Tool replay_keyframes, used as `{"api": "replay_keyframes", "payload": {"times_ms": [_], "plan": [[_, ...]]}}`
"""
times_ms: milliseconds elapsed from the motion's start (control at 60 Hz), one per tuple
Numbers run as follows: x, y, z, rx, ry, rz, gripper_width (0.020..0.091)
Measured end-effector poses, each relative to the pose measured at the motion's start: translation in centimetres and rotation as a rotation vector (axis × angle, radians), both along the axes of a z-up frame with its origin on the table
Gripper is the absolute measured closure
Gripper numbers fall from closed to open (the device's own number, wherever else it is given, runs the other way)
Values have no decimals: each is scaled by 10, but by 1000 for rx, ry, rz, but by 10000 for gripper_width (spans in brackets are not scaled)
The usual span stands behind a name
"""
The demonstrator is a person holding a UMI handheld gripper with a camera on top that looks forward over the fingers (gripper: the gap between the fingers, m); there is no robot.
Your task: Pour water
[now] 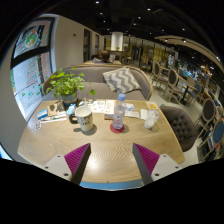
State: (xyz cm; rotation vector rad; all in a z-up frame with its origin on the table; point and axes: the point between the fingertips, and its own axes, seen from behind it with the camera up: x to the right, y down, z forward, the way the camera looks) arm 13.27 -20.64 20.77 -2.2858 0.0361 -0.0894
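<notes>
- We hold the tool (pixel 110 160) back from the things on the worktop (pixel 110 148), its two pink-padded fingers spread wide with nothing between them.
- The water bottle (pixel 119 111) stands upright straight ahead of the tool, beyond the fingertips and roughly on the line that runs out from the gap between them, perhaps a shade toward the right finger. Bare worktop lies between it and us.
- Its long axis is vertical, so we judge the coming move to be a level push forward until the fingers pass either side of its body, then a squeeze.
- A cup (pixel 84 119) stands ahead and to the left of the bottle, near it but apart; another cup (pixel 151 118) stands ahead and to the right, also apart. We cannot tell which is meant to take the water.
- A potted plant (pixel 66 88) stands beyond the left cup, with papers around it.
- Beyond the worktop's far edge we see a sofa (pixel 110 76) with a patterned cushion.
</notes>
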Motion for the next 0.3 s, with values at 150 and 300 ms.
{"api": "replay_keyframes", "payload": {"times_ms": [150,300], "plan": [[-1,-21,-3,-23,-28,-15,248],[-4,-25,-5,-11,-27,-15,248]]}}
